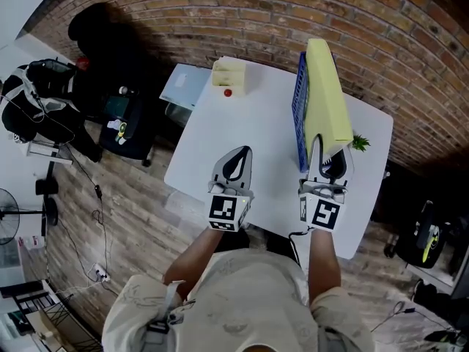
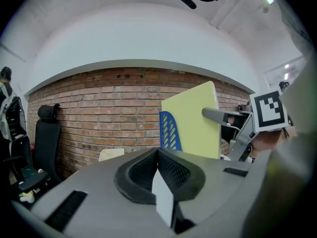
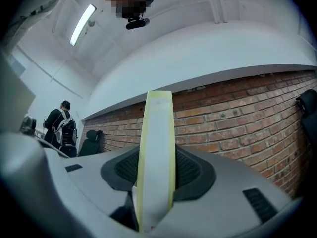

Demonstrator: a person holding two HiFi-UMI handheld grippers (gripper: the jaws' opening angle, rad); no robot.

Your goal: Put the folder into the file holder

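Note:
A pale yellow folder point(image 1: 326, 94) stands upright on edge, lifted over the right part of the white table point(image 1: 242, 130). My right gripper point(image 1: 327, 163) is shut on its near lower edge. In the right gripper view the folder point(image 3: 157, 152) runs edge-on between the jaws. The blue slotted file holder point(image 1: 300, 116) stands just left of the folder, close against it. Whether the folder's lower edge is inside the holder is hidden. The left gripper view shows the folder point(image 2: 193, 125) behind the blue holder point(image 2: 170, 132). My left gripper point(image 1: 236, 163) hovers over the table's near middle, shut and holding nothing.
A pale yellow box point(image 1: 229, 74) and a small red object point(image 1: 228, 92) sit at the table's far left, beside a light blue sheet point(image 1: 185, 86). A small green plant point(image 1: 360, 142) is at the right edge. A black chair point(image 1: 110, 42) stands left; a brick wall runs behind.

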